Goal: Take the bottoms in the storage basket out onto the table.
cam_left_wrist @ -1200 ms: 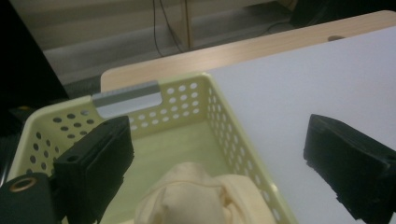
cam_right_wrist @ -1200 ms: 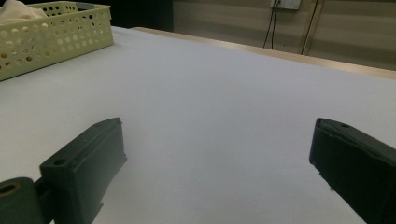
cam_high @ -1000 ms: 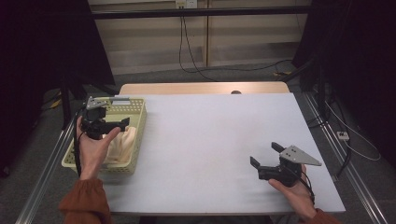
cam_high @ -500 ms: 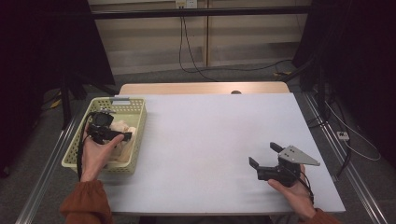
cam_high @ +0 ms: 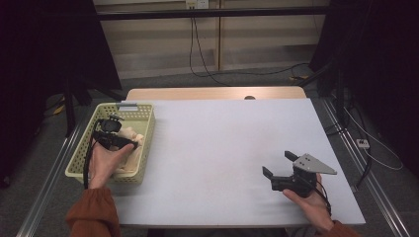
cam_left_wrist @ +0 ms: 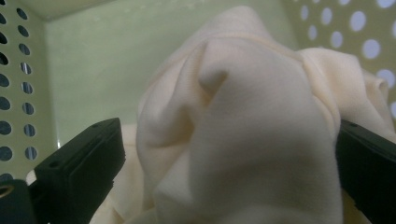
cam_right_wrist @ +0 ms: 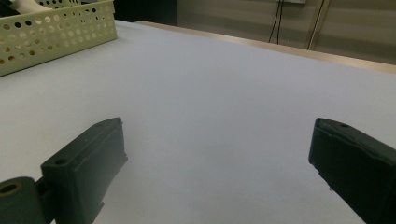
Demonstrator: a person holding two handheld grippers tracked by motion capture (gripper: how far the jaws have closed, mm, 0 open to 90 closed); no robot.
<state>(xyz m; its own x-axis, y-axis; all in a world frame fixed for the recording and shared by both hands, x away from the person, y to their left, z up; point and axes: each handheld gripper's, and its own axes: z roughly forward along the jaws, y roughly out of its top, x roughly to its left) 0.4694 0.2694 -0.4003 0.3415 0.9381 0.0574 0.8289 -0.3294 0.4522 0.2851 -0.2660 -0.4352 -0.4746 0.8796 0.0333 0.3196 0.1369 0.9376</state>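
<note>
- cream cloth (cam_left_wrist: 243, 135), soft and matte, lies bunched inside the pale green perforated basket (cam_high: 81, 163) at the left edge of the white surface (cam_high: 222, 148); in the high view it shows as a pale heap (cam_high: 132, 136) against the basket's right wall.
- its folds rise in a rounded peak with a small dimple near the top, and creases run down both sides.
- left hand-held gripper (cam_high: 114, 140) reaches down into the basket; its jaws have just been opening and stand wide, the cloth's peak between them, the left jaw clear of the fabric, the right jaw's contact hidden behind the fold.
- right hand-held gripper (cam_high: 280, 165) rests low over the bare surface at the right, well apart from the basket, jaws spread and holding nothing.
</note>
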